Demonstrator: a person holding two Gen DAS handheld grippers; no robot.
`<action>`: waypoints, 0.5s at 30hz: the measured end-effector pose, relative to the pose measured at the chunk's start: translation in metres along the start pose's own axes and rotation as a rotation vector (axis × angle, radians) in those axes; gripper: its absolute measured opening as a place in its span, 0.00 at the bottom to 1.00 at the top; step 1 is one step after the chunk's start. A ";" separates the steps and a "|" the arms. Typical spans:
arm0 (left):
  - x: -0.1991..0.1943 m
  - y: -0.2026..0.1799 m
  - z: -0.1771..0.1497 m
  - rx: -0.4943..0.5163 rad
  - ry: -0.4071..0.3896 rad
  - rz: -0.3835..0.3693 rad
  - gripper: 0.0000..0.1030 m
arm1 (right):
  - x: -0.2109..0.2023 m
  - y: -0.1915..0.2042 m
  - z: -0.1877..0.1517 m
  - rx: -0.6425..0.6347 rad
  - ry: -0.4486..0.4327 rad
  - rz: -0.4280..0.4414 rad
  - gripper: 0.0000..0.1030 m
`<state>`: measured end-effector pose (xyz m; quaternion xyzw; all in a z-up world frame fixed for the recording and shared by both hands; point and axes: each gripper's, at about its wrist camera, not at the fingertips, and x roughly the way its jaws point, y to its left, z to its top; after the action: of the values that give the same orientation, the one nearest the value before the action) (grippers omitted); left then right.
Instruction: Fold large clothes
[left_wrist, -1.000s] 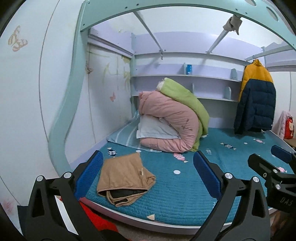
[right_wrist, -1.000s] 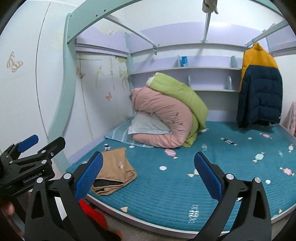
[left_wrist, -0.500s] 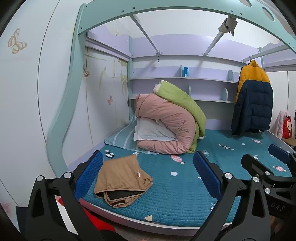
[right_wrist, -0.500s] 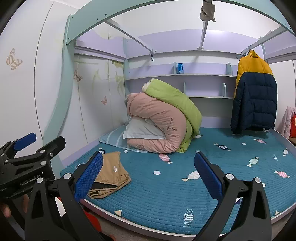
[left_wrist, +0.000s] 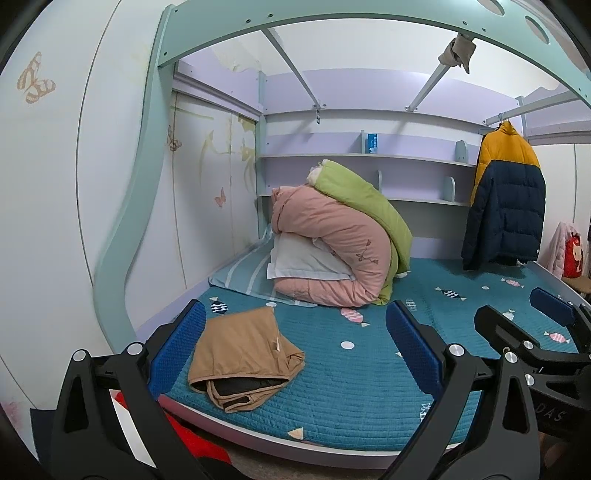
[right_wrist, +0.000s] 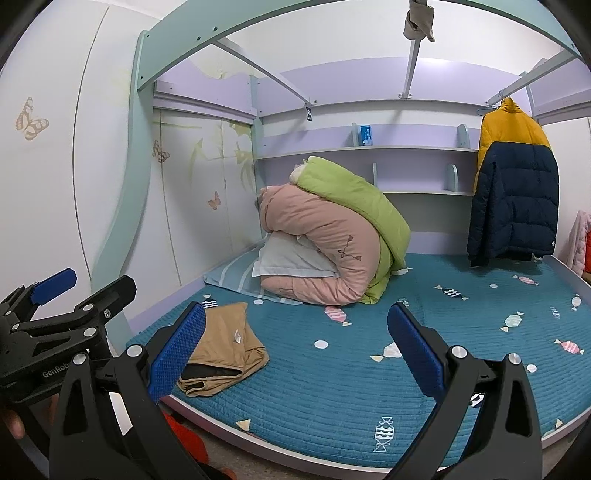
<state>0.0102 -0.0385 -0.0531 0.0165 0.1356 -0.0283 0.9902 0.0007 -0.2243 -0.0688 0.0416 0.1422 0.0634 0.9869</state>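
Observation:
A tan garment (left_wrist: 242, 356), folded with a dark lining showing at its front edge, lies on the teal quilted bed (left_wrist: 354, 373) near the front left corner; it also shows in the right wrist view (right_wrist: 223, 349). My left gripper (left_wrist: 295, 350) is open and empty, held back from the bed's front edge, above the garment's level. My right gripper (right_wrist: 295, 350) is open and empty, to the right of the left one. Each gripper shows in the other's view: the right one (left_wrist: 532, 332) and the left one (right_wrist: 66, 295).
A rolled pink and green duvet (left_wrist: 340, 251) with a white pillow sits at the back of the bed. A yellow and navy jacket (left_wrist: 506, 199) hangs at the right. Shelves line the back wall. Something red (left_wrist: 192, 443) lies on the floor below the bed edge.
Both grippers have pulled back and tilted up a little, so the bed and garment sit slightly lower and farther in view. The garment has not moved. Both stay open.

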 end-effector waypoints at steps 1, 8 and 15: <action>0.000 0.000 0.000 0.001 -0.001 0.002 0.95 | 0.000 0.001 0.000 0.000 -0.001 0.001 0.93; -0.003 0.001 -0.002 0.003 -0.009 0.007 0.95 | 0.000 0.003 -0.002 -0.001 -0.001 0.002 0.93; -0.003 0.003 -0.001 0.000 -0.012 0.008 0.95 | 0.000 0.003 -0.002 0.000 -0.002 0.006 0.93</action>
<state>0.0069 -0.0353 -0.0535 0.0168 0.1298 -0.0243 0.9911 -0.0005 -0.2215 -0.0702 0.0422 0.1409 0.0663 0.9869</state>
